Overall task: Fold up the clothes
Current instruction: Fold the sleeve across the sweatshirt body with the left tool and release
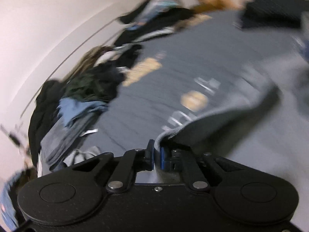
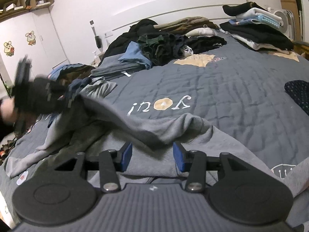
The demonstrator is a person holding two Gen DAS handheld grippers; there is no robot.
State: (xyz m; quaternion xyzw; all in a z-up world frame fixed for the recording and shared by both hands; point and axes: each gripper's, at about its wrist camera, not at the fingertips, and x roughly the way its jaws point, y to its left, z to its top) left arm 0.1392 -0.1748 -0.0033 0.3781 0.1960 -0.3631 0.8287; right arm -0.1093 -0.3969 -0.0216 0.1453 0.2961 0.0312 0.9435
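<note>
In your left wrist view, blurred throughout, your left gripper has its jaws clamped on the hem of the grey garment, which lifts away toward two o'clock over the blue-grey quilt on the bed; a heap of dark clothes lies at ten o'clock. In your right wrist view, your right gripper stands with its jaws apart, the blue pads either side of a raised fold of that grey garment without pressing it. The cloth stretches toward nine o'clock, where your left gripper shows as a dark blur. Folded stacks sit at one o'clock.
</note>
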